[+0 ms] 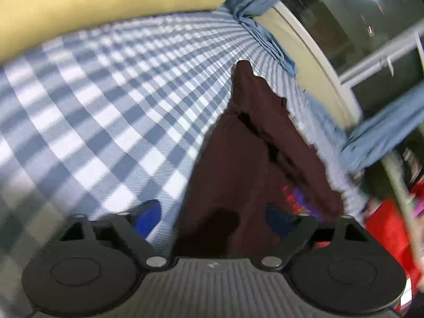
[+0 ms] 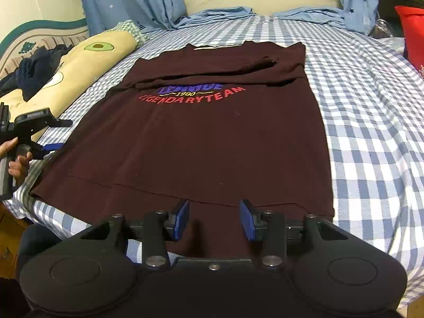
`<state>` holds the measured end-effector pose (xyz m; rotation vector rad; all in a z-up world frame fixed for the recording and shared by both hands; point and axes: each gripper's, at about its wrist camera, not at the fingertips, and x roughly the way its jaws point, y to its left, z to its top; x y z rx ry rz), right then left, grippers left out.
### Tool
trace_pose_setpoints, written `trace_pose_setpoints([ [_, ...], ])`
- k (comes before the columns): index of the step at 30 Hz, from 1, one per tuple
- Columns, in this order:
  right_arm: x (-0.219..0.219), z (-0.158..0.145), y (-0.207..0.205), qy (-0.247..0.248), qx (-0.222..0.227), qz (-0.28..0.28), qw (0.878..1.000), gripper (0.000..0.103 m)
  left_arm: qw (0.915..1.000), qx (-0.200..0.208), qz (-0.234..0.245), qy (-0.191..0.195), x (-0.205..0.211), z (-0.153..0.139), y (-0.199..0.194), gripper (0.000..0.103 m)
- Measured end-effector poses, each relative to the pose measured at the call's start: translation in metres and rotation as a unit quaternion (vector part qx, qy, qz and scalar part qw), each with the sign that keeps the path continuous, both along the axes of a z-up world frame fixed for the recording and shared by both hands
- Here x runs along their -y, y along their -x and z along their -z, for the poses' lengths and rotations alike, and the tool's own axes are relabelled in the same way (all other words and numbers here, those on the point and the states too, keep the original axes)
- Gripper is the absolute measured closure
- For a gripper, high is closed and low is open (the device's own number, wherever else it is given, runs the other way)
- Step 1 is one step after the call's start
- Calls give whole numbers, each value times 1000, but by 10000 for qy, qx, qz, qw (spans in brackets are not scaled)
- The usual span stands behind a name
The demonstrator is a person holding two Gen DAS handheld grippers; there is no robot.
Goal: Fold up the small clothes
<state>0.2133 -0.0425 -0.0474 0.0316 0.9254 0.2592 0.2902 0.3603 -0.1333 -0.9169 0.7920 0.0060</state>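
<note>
Maroon T-shirt lies flat beyond the parted right tongs.

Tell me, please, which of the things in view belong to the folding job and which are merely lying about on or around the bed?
Part of the job:
- maroon T-shirt, spread flat, sleeves folded in
- left gripper, open at its left edge
- right gripper, open over its hem
- checked bedsheet under it

Lying about:
- avocado pillow
- dark clothes pile
- red cushion
- blue curtains

The left gripper, gripped by a bare hand, has its jaws wide apart; the right gripper stands half open, nothing between its fingers.
</note>
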Motion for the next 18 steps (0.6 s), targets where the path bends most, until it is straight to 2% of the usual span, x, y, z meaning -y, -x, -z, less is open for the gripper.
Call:
trace_pose_setpoints([
  [1, 1, 1, -1, -9, 4, 25, 10000, 58, 9997, -10, 142, 217, -1, 4, -7, 13],
  [3, 3, 2, -2, -22, 11, 59, 10000, 58, 9994, -44, 216, 278, 1, 7, -16, 29],
  [5, 3, 3, -6, -37, 12, 74, 10000, 58, 9994, -293, 169, -6, 5, 13, -20, 87],
  [6, 2, 4, -7, -43, 15, 77, 10000, 58, 9993, -341, 150, -42, 5, 16, -20, 90],
  [7, 1, 5, -8, -51, 23, 84, 9999, 58, 9994, -271, 174, 80, 3, 20, -17, 93],
  [9, 1, 8, -10, -69, 15, 89, 9999, 58, 9997, -167, 170, 38, 2, 21, -12, 95],
  [12, 1, 14, -12, 11, -94, 98, 9999, 58, 9986, -42, -2, -536, 6, 9, -7, 95],
  [13, 1, 16, -13, 66, -125, 111, 9998, 58, 9966, 45, -125, -815, 8, 1, -3, 100],
  [14, 2, 18, -13, 96, -137, 123, 9998, 58, 9924, 118, -267, -1194, 10, -9, 2, 99],
  [15, 3, 18, -13, 101, -137, 143, 9998, 58, 9909, 298, -263, -1288, 10, -16, 6, 99],
  [16, 5, 18, -12, 82, -140, 168, 9997, 58, 9919, 398, -256, -1180, 9, -19, 10, 99],
  [17, 5, 18, -12, 60, -144, 183, 9997, 58, 9916, 343, -171, -1235, 10, -20, 8, 99],
  [18, 6, 19, -12, 50, -159, 188, 9997, 58, 9893, 158, 40, -1451, 13, -19, 2, 99],
])
